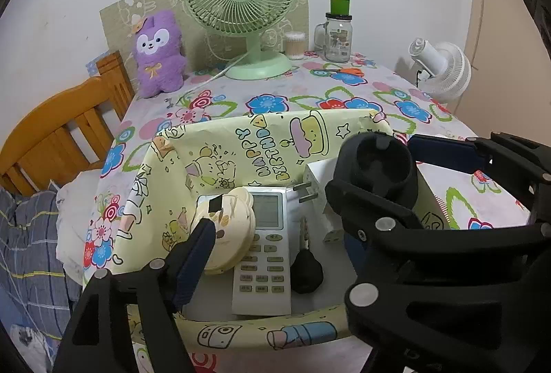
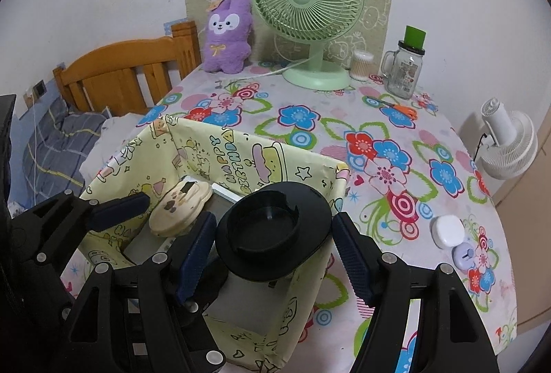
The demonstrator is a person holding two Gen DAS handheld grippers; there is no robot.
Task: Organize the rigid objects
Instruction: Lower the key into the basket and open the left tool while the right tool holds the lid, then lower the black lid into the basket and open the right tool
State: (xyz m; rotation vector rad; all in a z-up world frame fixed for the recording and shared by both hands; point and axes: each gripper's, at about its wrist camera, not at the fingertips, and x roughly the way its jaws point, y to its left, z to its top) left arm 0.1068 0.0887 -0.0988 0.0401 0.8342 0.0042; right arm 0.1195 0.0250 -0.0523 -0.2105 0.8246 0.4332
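1. My left gripper (image 1: 310, 185) has its jaws spread wide over the open yellow box wrapped in cartoon birthday paper (image 1: 241, 138), with nothing pinched between them.
2. One of its blue ribbed pads (image 1: 194, 256) sits just beside the cream round bear-shaped case (image 1: 230, 235). I cannot tell whether the two touch.
3. My right gripper (image 2: 272, 221) pinches the black round plastic cup-shaped holder with a wide flange (image 2: 272, 228), one pad against each side of it.
4. That holder hangs above the near right part of the box, its open hollow facing up.
5. Inside the box, the cream case leans partly on the white remote control with grey buttons (image 1: 263, 256), which lies flat on the box floor.
6. Just right of the remote lie a black bulb-shaped object (image 1: 306, 273) and, farther back, a white two-pin plug adapter (image 1: 316, 180).
7. The box stands at the near left of the table under a flowered cloth (image 2: 378, 138).
8. Near the table's right edge, well apart from the box, lie a white rounded case (image 2: 447, 230) and a small lilac round item (image 2: 465, 256).
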